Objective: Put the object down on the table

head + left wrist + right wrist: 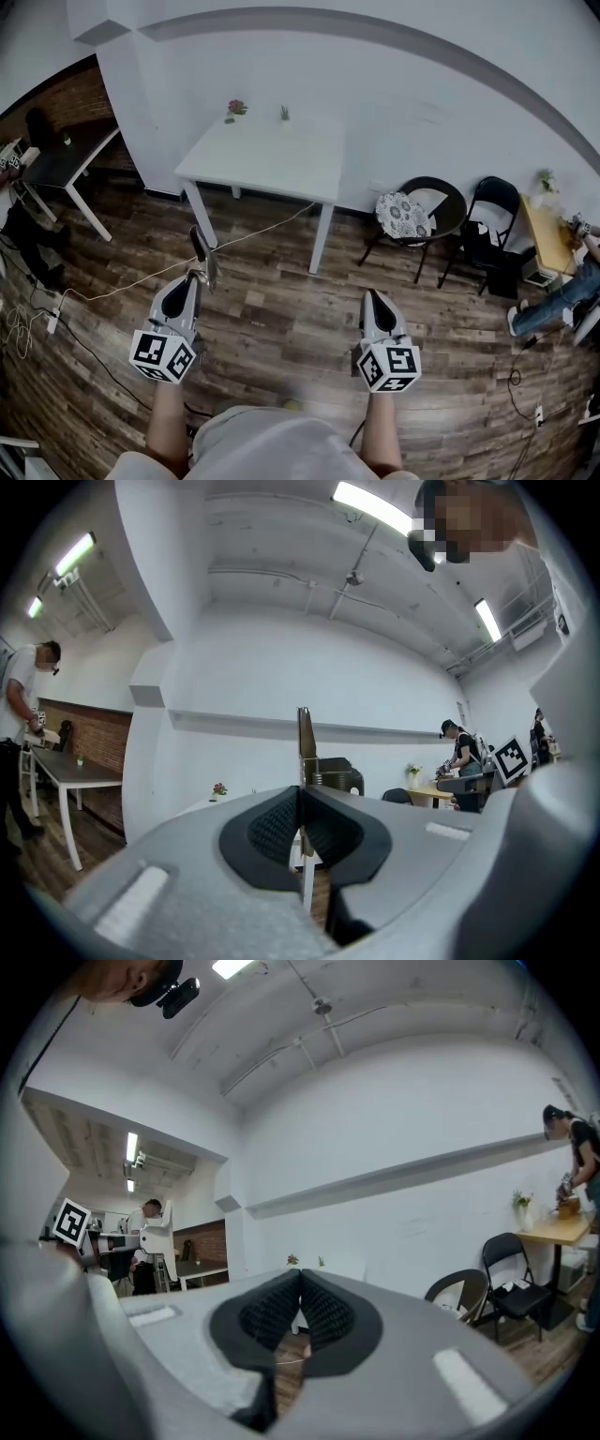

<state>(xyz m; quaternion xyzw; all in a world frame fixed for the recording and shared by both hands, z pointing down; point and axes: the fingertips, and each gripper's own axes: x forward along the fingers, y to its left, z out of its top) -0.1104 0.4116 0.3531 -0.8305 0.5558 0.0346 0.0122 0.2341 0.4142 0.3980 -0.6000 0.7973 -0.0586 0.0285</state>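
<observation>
My left gripper (194,277) is shut on a thin flat metal object (204,259) that sticks up and forward out of the jaws. In the left gripper view the object (306,741) shows edge-on as a narrow upright strip with a dark part beside it, pinched between the closed pads of the left gripper (300,797). My right gripper (372,296) is level with the left one; its jaws meet with nothing between them in the right gripper view (300,1281). Both hang over the wood floor, short of the white table (272,159), which carries two small potted plants (235,108).
Two black chairs (422,211) (492,214) stand right of the white table, one with a patterned cushion. A dark desk (66,155) is at the far left and a wooden table (548,234) at the far right, with people at both. Cables (112,292) run over the floor.
</observation>
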